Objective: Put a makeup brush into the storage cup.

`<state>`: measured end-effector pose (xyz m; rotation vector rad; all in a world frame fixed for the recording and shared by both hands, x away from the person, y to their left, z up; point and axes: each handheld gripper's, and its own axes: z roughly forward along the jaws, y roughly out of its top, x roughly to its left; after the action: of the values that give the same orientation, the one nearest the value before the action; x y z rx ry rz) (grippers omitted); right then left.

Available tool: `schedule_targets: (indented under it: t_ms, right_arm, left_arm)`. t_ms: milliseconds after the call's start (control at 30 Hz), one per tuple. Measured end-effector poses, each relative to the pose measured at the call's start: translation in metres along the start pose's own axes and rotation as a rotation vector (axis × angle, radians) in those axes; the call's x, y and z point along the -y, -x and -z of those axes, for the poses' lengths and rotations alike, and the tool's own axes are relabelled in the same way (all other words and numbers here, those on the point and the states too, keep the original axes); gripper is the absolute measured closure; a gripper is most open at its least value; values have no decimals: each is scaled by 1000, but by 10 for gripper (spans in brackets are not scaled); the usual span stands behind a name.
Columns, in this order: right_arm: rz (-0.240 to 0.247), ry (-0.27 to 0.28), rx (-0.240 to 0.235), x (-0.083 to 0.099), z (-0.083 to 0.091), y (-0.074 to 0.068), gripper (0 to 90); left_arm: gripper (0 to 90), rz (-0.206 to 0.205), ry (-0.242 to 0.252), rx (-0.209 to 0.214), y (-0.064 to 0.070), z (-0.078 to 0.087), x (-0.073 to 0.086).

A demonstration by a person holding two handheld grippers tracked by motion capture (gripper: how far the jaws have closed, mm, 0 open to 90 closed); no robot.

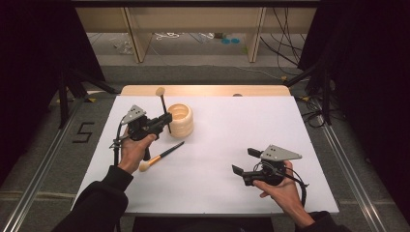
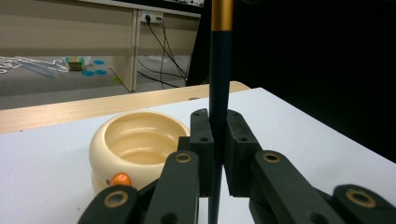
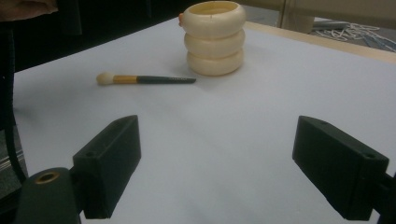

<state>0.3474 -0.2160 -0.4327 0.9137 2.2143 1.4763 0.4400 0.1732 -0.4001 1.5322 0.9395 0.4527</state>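
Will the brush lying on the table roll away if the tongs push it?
Probably a little. The lying brush has a slim round handle, so a sideways nudge on the smooth white table could make it roll. Its fluffy tip looks wider than the handle, so it may curve instead of rolling straight. It looks thin and light, so even a gentle push from the open right tongs should move it.

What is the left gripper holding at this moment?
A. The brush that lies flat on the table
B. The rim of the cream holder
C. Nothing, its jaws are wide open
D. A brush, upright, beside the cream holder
D: the left gripper is shut on the dark handle of an upright brush, next to the cream holder; a second brush lies flat on the table.
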Motion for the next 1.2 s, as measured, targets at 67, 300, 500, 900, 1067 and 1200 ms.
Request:
schedule_targets:
  t_ms: [67,300,500,900,1067,1200]
  right_arm:
    - [2,3,-3,0,-1,0,162]
    - [3,-1,-7,0,-2,0,163]
    - [6,-21,0,0,-2,0,163]
    - [3,0,-26,2,-6,-1,166]
    - [2,0,-27,2,-7,-1,166]
    - [5,-20,-28,2,-6,-1,167]
  left_arm:
    - [833,1,7,0,-1,-2,-2]
    - [833,0,26,-27,-8,-10,-10]
    - [833,-5,44,-48,-13,-18,-18]
    - [833,-17,59,-83,-20,-39,-27]
    - [833,-8,56,-96,-23,-49,-24]
    - [832,-2,55,-109,-28,-56,-21]
